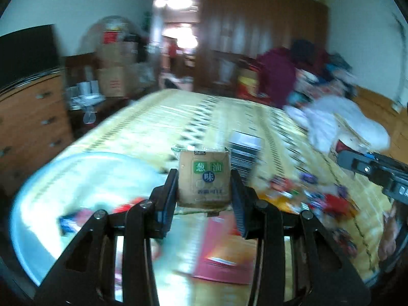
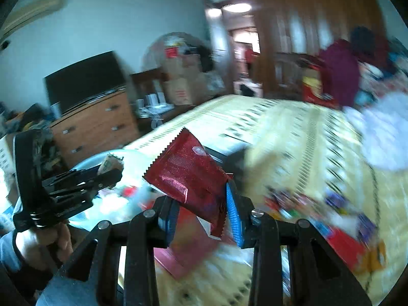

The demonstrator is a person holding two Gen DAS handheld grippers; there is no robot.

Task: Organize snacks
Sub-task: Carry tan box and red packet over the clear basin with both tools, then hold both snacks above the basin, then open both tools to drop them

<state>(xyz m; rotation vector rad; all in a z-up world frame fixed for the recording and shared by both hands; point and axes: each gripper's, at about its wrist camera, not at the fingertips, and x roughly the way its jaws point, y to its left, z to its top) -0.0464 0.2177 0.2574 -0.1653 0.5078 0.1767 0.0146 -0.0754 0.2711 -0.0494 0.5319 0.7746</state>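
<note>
My left gripper [image 1: 204,191] is shut on a tan cracker packet [image 1: 204,178] with green and blue print, held upright above the bed. The same left gripper [image 2: 112,170] shows from the side in the right wrist view, with the tan packet [image 2: 109,164] poking out above it. In the right wrist view, my right gripper [image 2: 201,214] is shut on a shiny dark red snack sachet [image 2: 188,176], tilted with its serrated edge up. Part of the right gripper's body [image 1: 369,168] shows at the right edge of the left wrist view. Several loose snack packets [image 1: 306,193] lie blurred on the yellow patterned bedspread [image 1: 165,122].
A pale blue round tub [image 1: 51,186] with some packets in it sits at the bed's left, also seen as the tub [image 2: 107,158]. A red flat box [image 1: 224,244] lies below the grippers. A wooden dresser [image 1: 30,117], cardboard boxes [image 1: 112,76] and piled clothes [image 1: 331,117] surround the bed.
</note>
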